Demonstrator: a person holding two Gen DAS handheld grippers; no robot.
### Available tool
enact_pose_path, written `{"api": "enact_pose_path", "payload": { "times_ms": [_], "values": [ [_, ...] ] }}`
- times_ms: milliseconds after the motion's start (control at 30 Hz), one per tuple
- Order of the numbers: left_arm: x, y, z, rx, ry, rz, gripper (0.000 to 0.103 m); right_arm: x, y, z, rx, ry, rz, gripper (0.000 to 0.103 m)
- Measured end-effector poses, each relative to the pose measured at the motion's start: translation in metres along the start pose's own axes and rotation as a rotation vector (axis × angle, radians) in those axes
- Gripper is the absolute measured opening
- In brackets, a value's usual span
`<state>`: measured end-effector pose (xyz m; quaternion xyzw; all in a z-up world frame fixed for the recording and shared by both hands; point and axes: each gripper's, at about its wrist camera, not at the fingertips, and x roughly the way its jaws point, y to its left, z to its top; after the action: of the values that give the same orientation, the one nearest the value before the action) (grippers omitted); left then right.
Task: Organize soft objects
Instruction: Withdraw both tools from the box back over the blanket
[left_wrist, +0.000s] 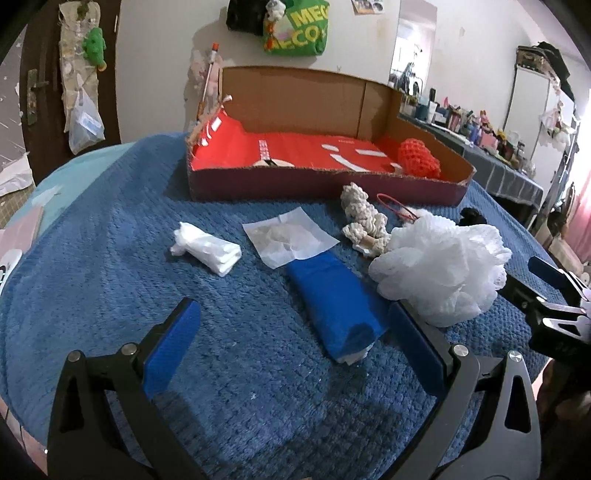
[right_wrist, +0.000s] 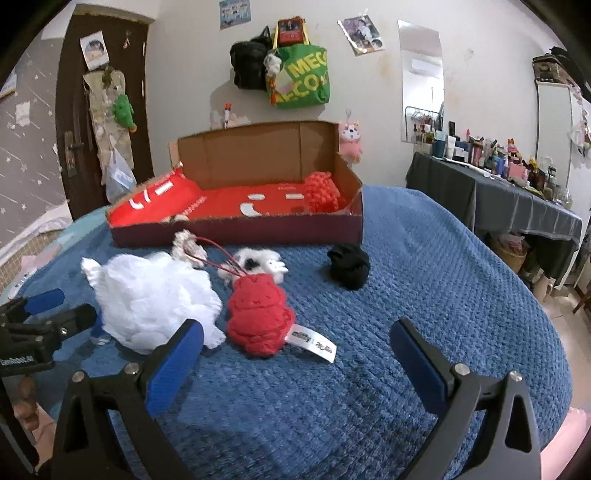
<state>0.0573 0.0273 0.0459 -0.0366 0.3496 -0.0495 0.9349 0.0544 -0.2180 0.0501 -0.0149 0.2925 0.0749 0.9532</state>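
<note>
A shallow cardboard box (right_wrist: 236, 229) with a red lining printed with white marks is sitting at the far side of the blue blanket (right_wrist: 406, 295), and everything else is placed relative to it. An orange-red knitted piece (right_wrist: 321, 192) is lying inside the box, at its right end.

In front of the box, on the blanket, a white mesh bath pouf (left_wrist: 443, 266) is resting nearest the grippers. Just left of the pouf, a folded blue cloth (left_wrist: 332, 302) is lying with a clear plastic packet (left_wrist: 290, 236) touching its far end, and a folded white cloth (left_wrist: 207, 249) is sitting further left. A cream knitted piece (left_wrist: 362, 218) is lying between the pouf and the box front.

A red knitted toy (right_wrist: 258, 317) is lying right of the pouf; its white tag (right_wrist: 314, 345) carries small print that is probably too blurred to read. A black fabric ball (right_wrist: 349, 267) is sitting near the box's right corner.

Above the box, a green bag (right_wrist: 301, 79) on the wall is showing yellow letters "MEG" and "ECO".

The left gripper (left_wrist: 295, 347) is hovering over the blanket with its jaws spread wide, the blue cloth between them. The right gripper (right_wrist: 295, 354) is also hovering, jaws apart, gripping nothing.
</note>
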Motion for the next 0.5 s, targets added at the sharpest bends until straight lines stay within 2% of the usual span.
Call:
{"api": "enact_pose_path", "payload": {
  "times_ms": [133, 300, 400, 500],
  "values": [
    [0.011, -0.005, 0.004, 0.025, 0.055, 0.009, 0.103, 0.01, -0.005, 0.003, -0.004, 0.041, -0.005, 0.103],
    [0.024, -0.008, 0.006, 0.059, 0.116, 0.031, 0.103, 0.019, -0.015, 0.007, 0.025, 0.086, 0.043, 0.103],
    [0.023, 0.0, 0.005, 0.058, 0.129, 0.028, 0.103, 0.023, -0.019, 0.008, 0.037, 0.096, 0.048, 0.103],
    [0.015, 0.015, 0.004, 0.049, 0.13, 0.062, 0.103, 0.024, -0.022, 0.009, 0.049, 0.099, 0.059, 0.103]
  ]
}}
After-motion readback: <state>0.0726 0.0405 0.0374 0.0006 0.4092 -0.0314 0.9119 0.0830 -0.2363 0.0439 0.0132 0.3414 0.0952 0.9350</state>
